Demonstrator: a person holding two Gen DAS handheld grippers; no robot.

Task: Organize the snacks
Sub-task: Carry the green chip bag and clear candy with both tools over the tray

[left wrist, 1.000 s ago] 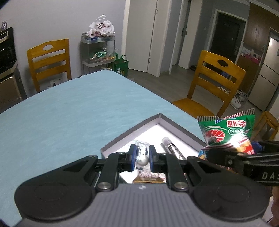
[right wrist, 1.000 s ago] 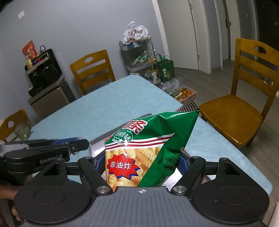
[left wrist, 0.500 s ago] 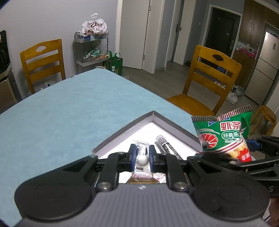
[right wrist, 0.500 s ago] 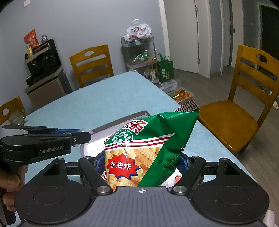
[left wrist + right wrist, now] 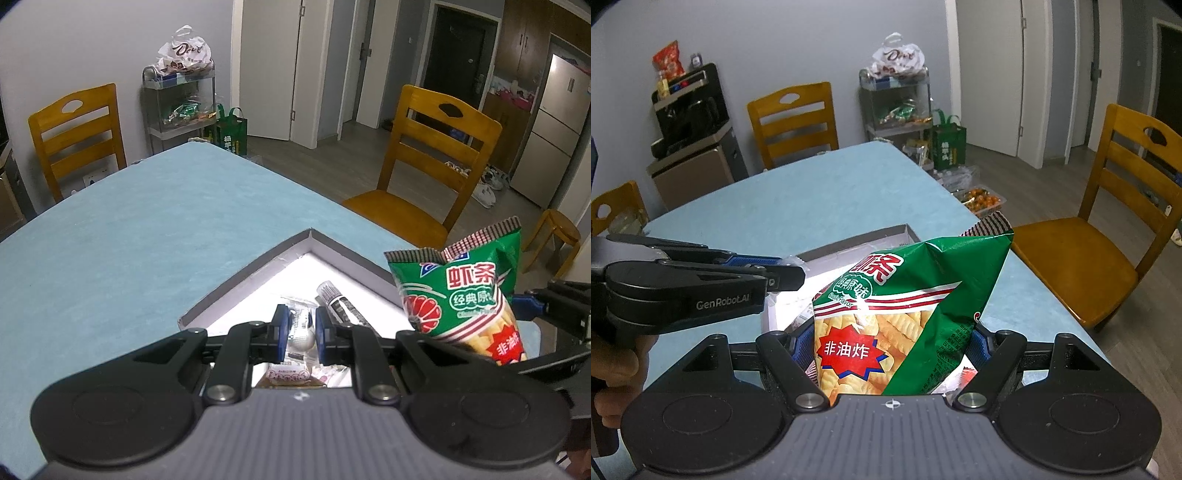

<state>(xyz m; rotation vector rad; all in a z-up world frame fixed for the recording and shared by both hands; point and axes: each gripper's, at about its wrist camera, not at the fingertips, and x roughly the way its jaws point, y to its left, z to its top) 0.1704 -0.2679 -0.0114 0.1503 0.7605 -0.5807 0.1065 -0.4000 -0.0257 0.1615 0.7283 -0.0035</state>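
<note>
Snacks are being gathered into a shallow grey-walled box with a white floor (image 5: 258,271), which sits on the light-blue tabletop (image 5: 147,236) near its edge. Already inside lie a black-and-white striped tube-shaped packet (image 5: 341,302), a pink-printed flat packet (image 5: 288,376), and a small clear-wrapped packet with a silvery lump in it (image 5: 301,330). The left tool (image 5: 300,332) has its blue-padded fingers close together on either side of that clear packet; whether they actually pinch it or merely straddle it I cannot tell. The right tool (image 5: 892,343) is closed on the lower part of a green crinkly bag of shrimp-flavoured sticks (image 5: 905,314), holding it upright above the box's near right side, clear of the floor. The step in hand appears to be setting this bag into the box. To do it well, I would lower the bag toward the bare white floor by the far corner, tip it flat so its puffy body lies below the walls, and open the fingers only once it rests there. The left tool should stay out of the bag's path, since the two sit close together. Squeezing harder risks crushing the sticks.
</note>
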